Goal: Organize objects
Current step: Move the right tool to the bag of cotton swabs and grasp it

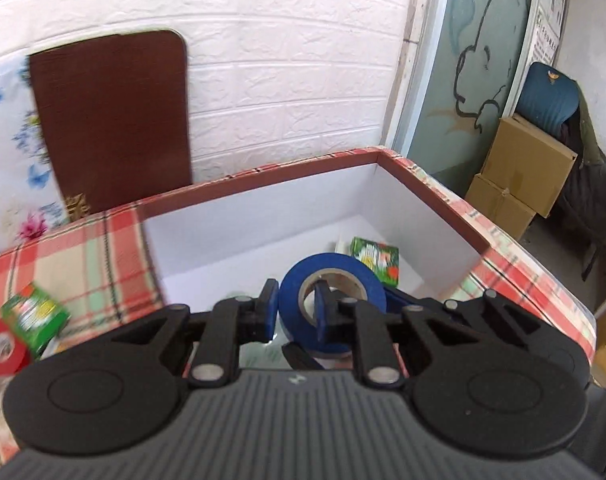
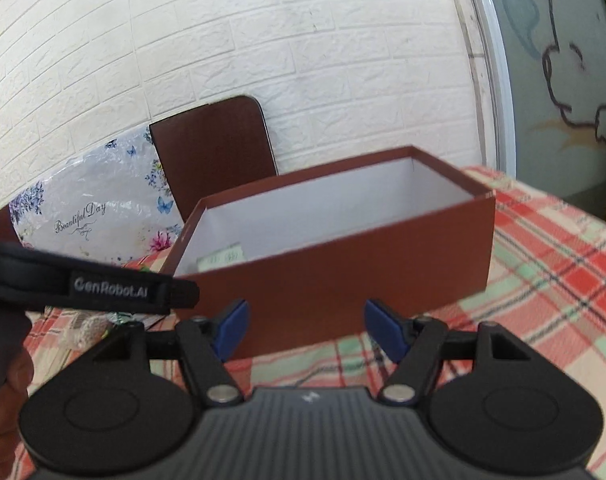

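Left wrist view: left gripper [image 1: 295,310] clamped on blue tape roll [image 1: 331,304], one finger outside the roll's wall, the other through its core, roll held upright over the open box [image 1: 435,196]. Box brown outside, white inside, near the far right of the plaid tablecloth [image 1: 83,256]. Green packet [image 1: 377,258] lying on box floor at far right corner, just beyond the roll. Outside the box at left on the cloth: green carton [image 1: 37,316], blurred, and red tape roll [image 1: 3,348] touching it at near left. Brown board [image 1: 111,120] leaning on white brick wall behind, floral bag [image 1: 11,152] at its left. Cardboard boxes [image 1: 519,176] stacked far right on the floor. Right wrist view: right gripper [image 2: 306,330] with fingers wide apart, nothing between, hovering near the box's [image 2: 343,272] brown front wall. Pale paper item [image 2: 221,258] inside at left, too blurred to name. Left gripper's body with strap [image 2: 115,286] at left, a hand [image 2: 7,376] gripping its handle. Board [image 2: 215,148] and floral bag [image 2: 83,208] behind box, plaid cloth [image 2: 551,280] at right
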